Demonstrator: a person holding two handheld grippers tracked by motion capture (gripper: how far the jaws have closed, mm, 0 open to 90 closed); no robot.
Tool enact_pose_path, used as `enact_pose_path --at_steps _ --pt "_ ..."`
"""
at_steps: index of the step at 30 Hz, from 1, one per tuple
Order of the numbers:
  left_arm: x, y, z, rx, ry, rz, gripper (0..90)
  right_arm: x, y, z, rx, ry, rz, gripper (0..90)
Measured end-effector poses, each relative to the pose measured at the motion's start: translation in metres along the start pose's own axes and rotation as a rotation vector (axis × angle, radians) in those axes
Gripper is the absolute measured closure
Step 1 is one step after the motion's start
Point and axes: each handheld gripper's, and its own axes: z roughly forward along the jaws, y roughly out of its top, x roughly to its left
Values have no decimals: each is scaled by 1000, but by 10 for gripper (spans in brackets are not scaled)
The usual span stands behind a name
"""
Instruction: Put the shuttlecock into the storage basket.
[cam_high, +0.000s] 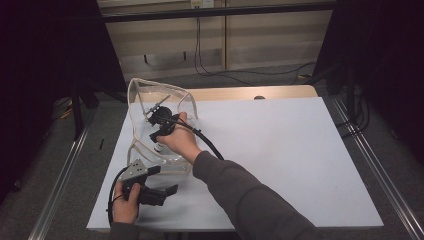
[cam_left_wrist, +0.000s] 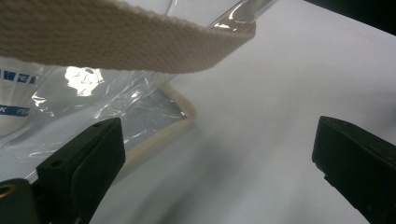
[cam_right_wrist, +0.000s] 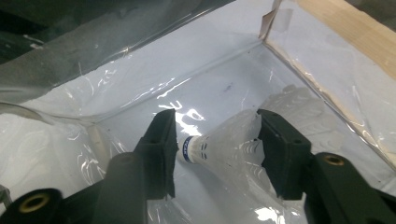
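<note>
Overhead, from the high view, a clear plastic bag with cream trim stands open on the left part of the white table, and the person's right hand reaches down into it with the right gripper, whose black cable loops back out over the bag's near edge. The left hand rests on the near left corner of the table holding the left gripper, which lies just beside the bag's near wall with its jaws pointing right and apart. Next, the left gripper view looks along those two black jaws: they stand wide apart with only bare white table between them, the left jaw sitting against the crinkled plastic and cream edging of the bag (blue print shows on the plastic, too small to read), while the bag's woven cream strap crosses the top of the picture. Finally, the right gripper view looks into the bag, where a white shuttlecock lies on its side on the bag's bottom between the right gripper's jaws, its cork end with a blue band towards the left jaw and its skirt towards the right one. Those jaws are parted about the shuttlecock, not pressed on it. A second shuttlecock lies just beyond, near the bag's far corner.
</note>
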Motion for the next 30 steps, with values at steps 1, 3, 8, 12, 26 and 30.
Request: enact_pose_path --at_steps 1,3,8,12,26,30 --pt "0 0 0 0 -1 -1 28 -1 0 -1 -1 -1 -2 480" --pt "0 0 0 0 -1 0 28 -2 1 -3 -3 -10 6 465" --pt "0 0 0 -1 -1 -1 28 -4 2 -9 -18 -27 18 410" --pt "0 0 0 -1 -1 -2 28 -3 4 -13 -22 -23 24 396" --pt "0 1 0 5 -1 7 28 -4 6 -26 -32 6 31 342" --pt "-1 1 1 -2 0 2 28 -3 7 -32 -34 7 23 325"
